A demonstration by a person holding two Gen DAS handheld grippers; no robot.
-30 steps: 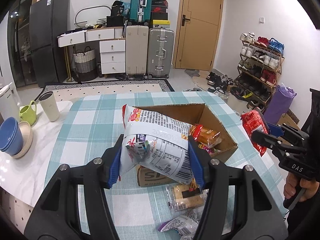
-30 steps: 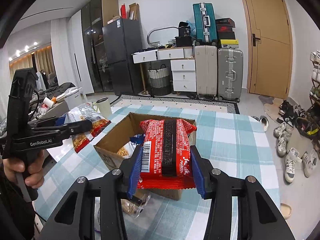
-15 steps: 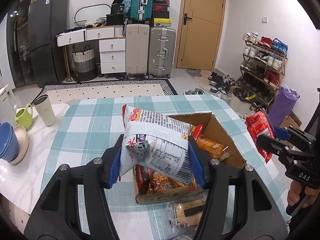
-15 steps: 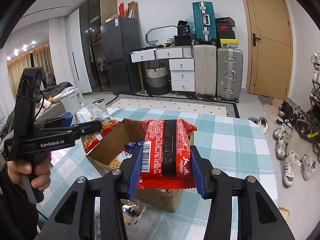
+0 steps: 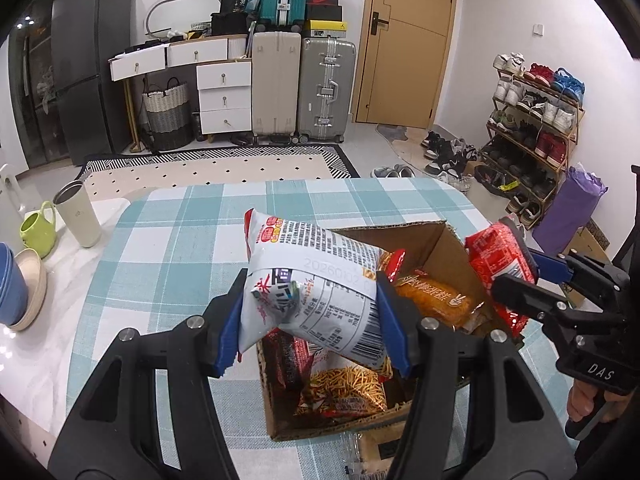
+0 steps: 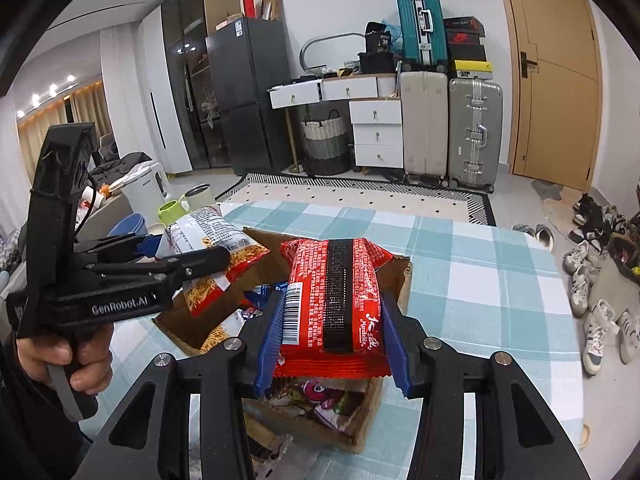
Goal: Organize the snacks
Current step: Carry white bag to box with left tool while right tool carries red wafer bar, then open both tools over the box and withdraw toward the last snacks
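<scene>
An open brown corrugated cardboard box sat on the tabletop, which was covered with a teal-and-white checked cloth. Inside the box lay several snack packets: an orange packet toward its far side, a red packet printed with thin golden sticks near its front wall, and a dark red packet at its left; the right wrist view also showed a blue-and-white wrapper and a purple-and-pink wrapper in it. The left gripper was clamped on a puffy white snack bag with printed text and a barcode, its blue pads pressing both sides, holding the bag above the box's near left corner. The right gripper was clamped on a red rectangular snack packet with a black central band, held above the box opening. In the left wrist view that red packet appeared at the box's right edge. Each gripper was held by a person's hand. On a bare white part of the tabletop to the left stood a cream tumbler with a metal rim, a lime-green mug and stacked blue and beige bowls. More wrapped snacks lay on the cloth just in front of the box, partly hidden.
</scene>
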